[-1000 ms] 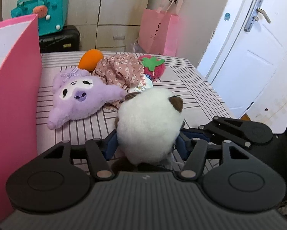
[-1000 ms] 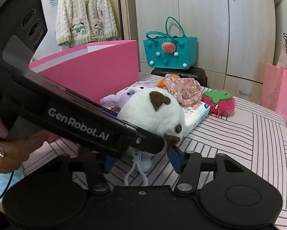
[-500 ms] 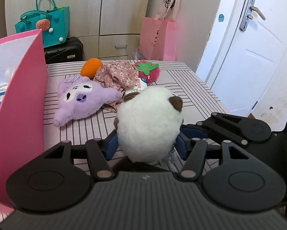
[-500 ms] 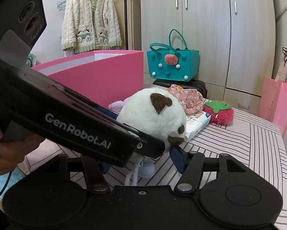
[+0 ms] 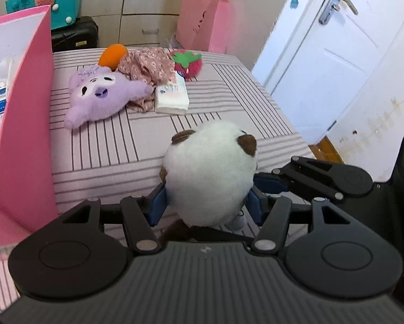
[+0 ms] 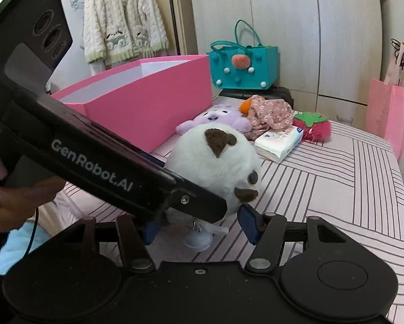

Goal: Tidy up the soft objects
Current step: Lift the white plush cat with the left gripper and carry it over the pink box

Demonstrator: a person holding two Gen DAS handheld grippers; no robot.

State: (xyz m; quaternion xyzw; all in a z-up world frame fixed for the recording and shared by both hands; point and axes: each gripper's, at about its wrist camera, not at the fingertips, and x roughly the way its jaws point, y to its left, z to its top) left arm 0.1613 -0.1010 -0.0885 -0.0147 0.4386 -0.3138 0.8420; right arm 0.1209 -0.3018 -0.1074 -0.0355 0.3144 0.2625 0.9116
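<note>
A round white plush (image 5: 210,178) with brown ears is held off the striped cover, my left gripper (image 5: 207,205) shut on its lower sides. My right gripper (image 6: 201,225) comes in from the right. Its blue pads (image 6: 249,224) touch the same white plush (image 6: 215,167) low down, and a small tag hangs between them. The left gripper's black body crosses the right wrist view and hides part of the plush. Farther back lie a purple plush (image 5: 102,100), an orange plush (image 5: 112,56), a floral cloth (image 5: 145,67) and a strawberry plush (image 5: 187,63).
An open pink box (image 5: 26,108) stands on the left of the striped cover (image 5: 229,94). A tissue pack (image 5: 172,95) lies beside the floral cloth. A teal bag (image 6: 242,67), a pink paper bag (image 5: 202,24) and a white door (image 5: 323,54) are beyond the edges.
Both grippers have drawn back from the toy pile and risen slightly, with the white plush between them. The tissue pack has come out from behind the plush in the left wrist view.
</note>
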